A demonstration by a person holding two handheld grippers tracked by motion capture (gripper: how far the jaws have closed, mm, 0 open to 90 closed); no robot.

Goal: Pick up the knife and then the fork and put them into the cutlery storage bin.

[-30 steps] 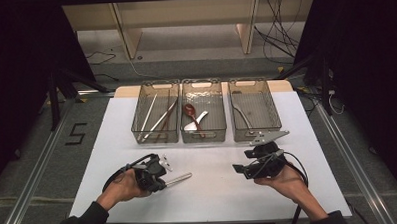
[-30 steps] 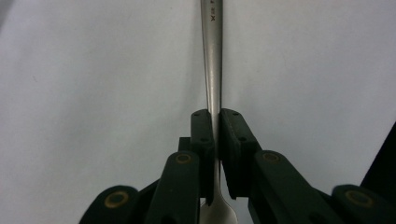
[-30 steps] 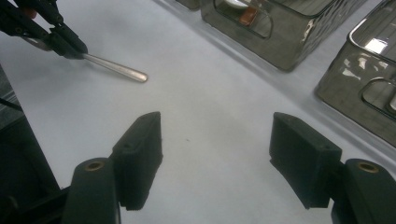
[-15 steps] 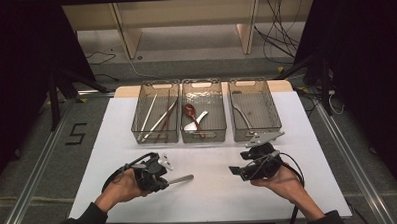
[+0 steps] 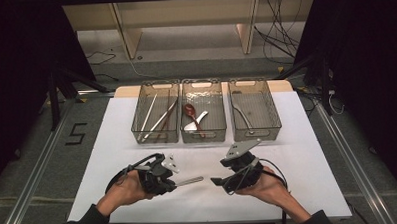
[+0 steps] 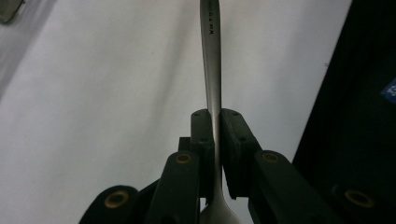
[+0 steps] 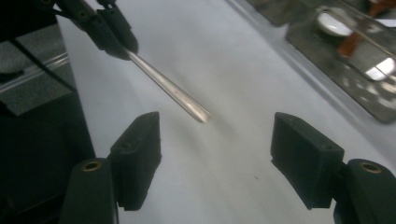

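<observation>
Over a white table (image 5: 298, 153), the left gripper (image 5: 175, 182) is clenched on a metal spoon (image 5: 189, 181) — its handle sticks out level toward the right gripper (image 5: 216, 182). The right gripper's jaws stand wide apart, grasping nothing — the handle's tip lies just ahead of them. Three wire baskets (image 5: 256, 136) of cutlery sit beyond.

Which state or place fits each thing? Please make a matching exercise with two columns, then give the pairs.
1. left gripper
2. right gripper
3. red spoon
4. chopsticks

a. in the middle bin
b. jaws open, nothing between them
c. in the left bin
d. shut on a metal utensil handle

Pairs: 1-d, 2-b, 3-a, 4-c
</observation>
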